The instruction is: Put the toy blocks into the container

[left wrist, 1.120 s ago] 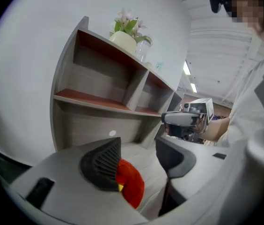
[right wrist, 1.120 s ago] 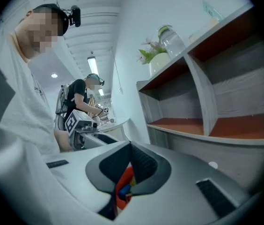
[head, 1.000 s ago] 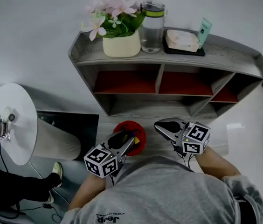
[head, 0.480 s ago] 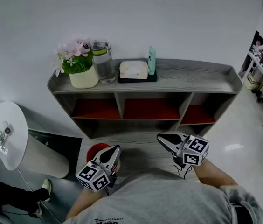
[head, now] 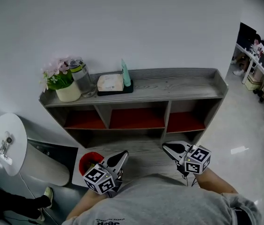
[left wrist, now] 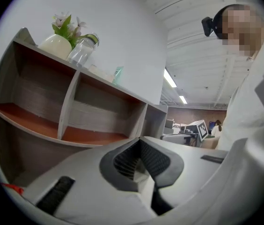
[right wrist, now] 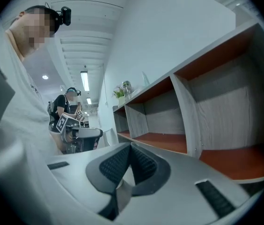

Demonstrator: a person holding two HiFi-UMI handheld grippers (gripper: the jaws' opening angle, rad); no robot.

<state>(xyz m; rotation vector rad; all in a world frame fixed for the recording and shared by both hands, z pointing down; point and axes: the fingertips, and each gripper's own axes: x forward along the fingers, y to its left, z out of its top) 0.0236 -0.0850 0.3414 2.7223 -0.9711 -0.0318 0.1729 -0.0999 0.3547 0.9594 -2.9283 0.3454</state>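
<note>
While the grey shelf unit (head: 179, 86) stands ahead, the red container (head: 81, 162) sits just left of the left gripper (head: 122, 154). It and the right gripper (head: 166, 146) have jaws pressed together, empty. Toy blocks (head: 90, 165) lie inside the container.

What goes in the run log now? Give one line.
left hand-held gripper: shut, empty | right hand-held gripper: shut, empty | red container: beside left hand-held gripper

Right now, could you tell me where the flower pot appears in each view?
Head view: flower pot upper left, at the left end of the shelf.
Left gripper view: flower pot top left, on the shelf top.
Right gripper view: flower pot tiny, near centre, at the shelf's far end.
Shared landmark: the clear bottle beside it.
</note>
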